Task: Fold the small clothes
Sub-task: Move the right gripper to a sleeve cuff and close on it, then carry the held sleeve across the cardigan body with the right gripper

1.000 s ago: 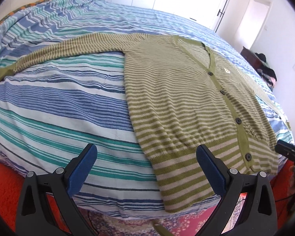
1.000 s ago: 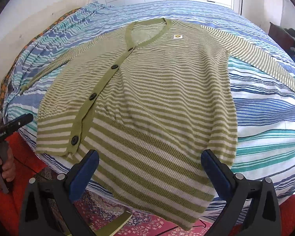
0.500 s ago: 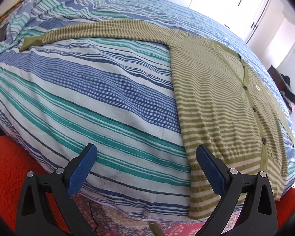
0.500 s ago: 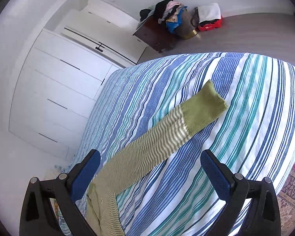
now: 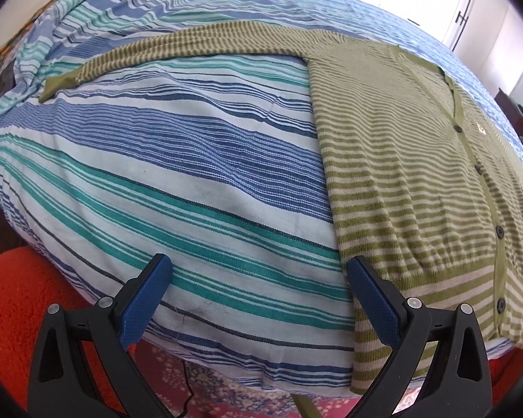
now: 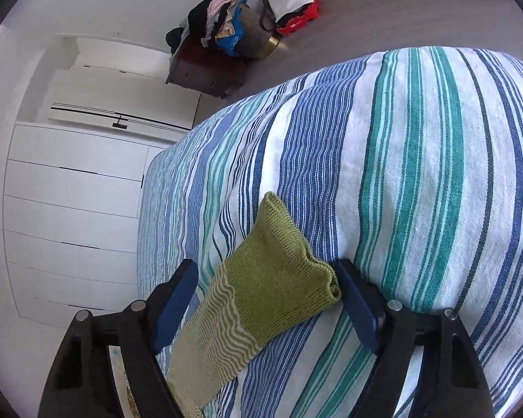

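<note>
The left gripper (image 5: pixel 259 278) has black plastic arms with silver rivets at lower left and right. Textured blue pads line its fingers. The right gripper (image 6: pixel 265 291) looks identical.

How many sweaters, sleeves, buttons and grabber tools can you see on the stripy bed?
Green-and-cream striped knit cardigan: 1
Long striped sleeves: 2
Dark round buttons: 4 showing
Black two-finger grippers with blue pads: 2 (left gripper open over the bed; right gripper closing, sleeve cuff between its jaws)
Total: 9
</note>
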A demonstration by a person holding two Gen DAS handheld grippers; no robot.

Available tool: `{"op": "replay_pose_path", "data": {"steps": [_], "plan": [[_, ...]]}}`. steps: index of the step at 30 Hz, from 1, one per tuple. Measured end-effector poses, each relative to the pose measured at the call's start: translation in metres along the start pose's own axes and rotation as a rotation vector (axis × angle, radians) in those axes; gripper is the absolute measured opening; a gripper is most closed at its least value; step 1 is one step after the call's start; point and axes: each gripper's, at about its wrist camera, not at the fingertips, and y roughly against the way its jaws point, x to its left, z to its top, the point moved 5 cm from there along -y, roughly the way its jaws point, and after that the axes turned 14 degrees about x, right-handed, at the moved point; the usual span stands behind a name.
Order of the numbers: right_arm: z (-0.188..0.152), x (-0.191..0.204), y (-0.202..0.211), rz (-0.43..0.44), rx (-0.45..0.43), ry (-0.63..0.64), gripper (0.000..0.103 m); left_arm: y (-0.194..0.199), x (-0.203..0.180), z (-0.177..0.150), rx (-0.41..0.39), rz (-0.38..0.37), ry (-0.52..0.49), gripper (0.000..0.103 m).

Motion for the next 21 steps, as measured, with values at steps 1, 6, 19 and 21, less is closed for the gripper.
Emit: {"op": "replay_pose_path", "data": {"steps": [1,6,19,21], "plan": [[0.004,0.003,-0.004,-0.016,0.008,0.017,0.079,-0.001,0.0,0.0,0.002,0.002,0.001,0.101],[0.01,0.018,-0.02,-0.148,0.073,0.149,0.06,-0.004,-0.001,0.0,0.007,0.015,-0.001,0.101],[-0.046,0.147,-0.004,-0.063,0.131,0.476,0.004,-0.005,0.001,0.001,-0.007,-0.014,-0.001,0.101],[-0.074,0.193,-0.008,0.022,0.174,0.534,0.004,-0.006,0.001,0.001,-0.012,-0.024,0.003,0.101]]}}
